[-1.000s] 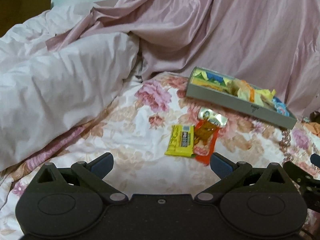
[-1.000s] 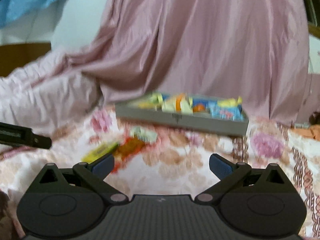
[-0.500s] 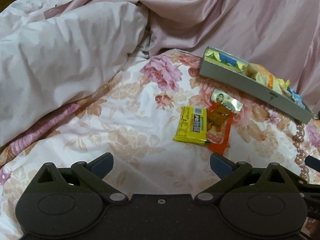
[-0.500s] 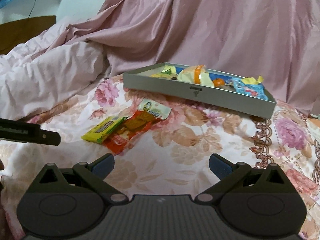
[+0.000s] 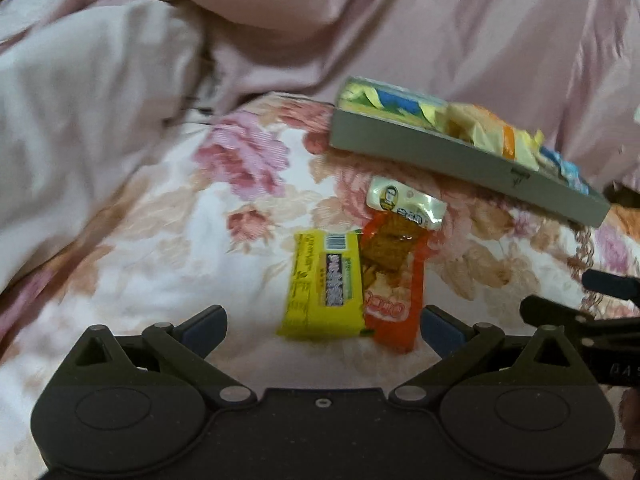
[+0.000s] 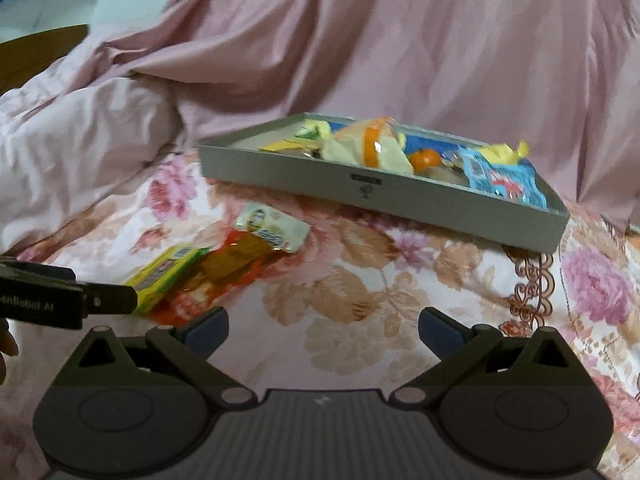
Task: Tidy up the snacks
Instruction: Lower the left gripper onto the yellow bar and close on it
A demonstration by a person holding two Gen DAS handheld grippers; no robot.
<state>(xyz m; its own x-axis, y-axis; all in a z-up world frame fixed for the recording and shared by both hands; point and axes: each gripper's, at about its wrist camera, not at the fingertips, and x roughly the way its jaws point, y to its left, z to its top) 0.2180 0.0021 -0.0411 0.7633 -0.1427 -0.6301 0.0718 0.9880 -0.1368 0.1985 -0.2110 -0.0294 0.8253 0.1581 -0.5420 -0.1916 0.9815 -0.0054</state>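
Three loose snacks lie together on the floral bedsheet: a yellow packet (image 5: 324, 284), an orange packet (image 5: 394, 280) and a small pale green-white packet (image 5: 406, 202). My left gripper (image 5: 322, 330) stands open just in front of the yellow and orange packets, nothing between its fingers. The same packets show in the right wrist view: yellow packet (image 6: 168, 274), orange packet (image 6: 228, 264), pale packet (image 6: 274, 226). A grey tray (image 6: 380, 192) full of several wrapped snacks sits behind them. My right gripper (image 6: 322, 330) is open over bare sheet, right of the packets.
A bunched pale pink duvet (image 5: 80, 120) rises on the left, and pink satin cloth (image 6: 400, 40) drapes behind the tray (image 5: 440, 156). The left gripper's body (image 6: 60, 300) reaches in from the left edge of the right wrist view.
My left gripper has moved in closer to the yellow and orange packets, which now lie between its fingertips' line. The right gripper has drifted closer to the tray. Both stay open.
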